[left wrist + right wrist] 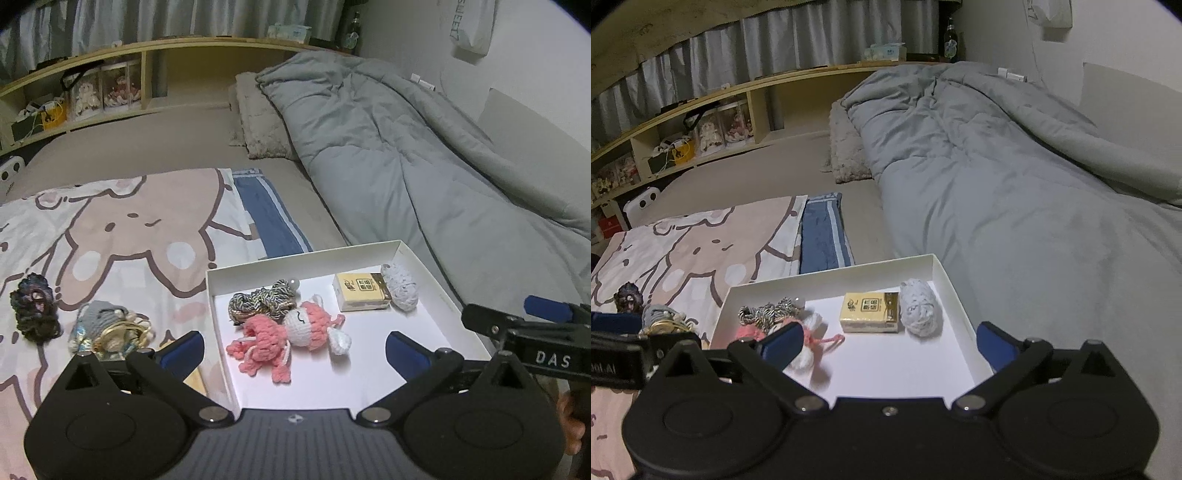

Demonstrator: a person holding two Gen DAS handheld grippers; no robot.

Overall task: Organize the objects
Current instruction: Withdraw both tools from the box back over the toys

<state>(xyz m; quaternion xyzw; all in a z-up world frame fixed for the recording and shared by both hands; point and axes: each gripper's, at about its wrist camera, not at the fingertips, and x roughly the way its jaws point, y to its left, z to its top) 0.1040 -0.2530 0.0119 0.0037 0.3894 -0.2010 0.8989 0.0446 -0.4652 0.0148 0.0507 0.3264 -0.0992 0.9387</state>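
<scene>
The bed (155, 147) is covered by a taupe sheet. A grey duvet (406, 155) is heaped along its right side, with a fuzzy pillow (258, 122) tucked at its far end. A cartoon-printed cloth (122, 236) is spread over the near left part, and a folded blue garment (269, 218) is laid just beside it. A shallow white box (417, 258) is set on the bed between cloth and duvet. A dark crocheted piece (35, 310) and a grey keychain bundle (107, 325) are laid on the cloth.
</scene>
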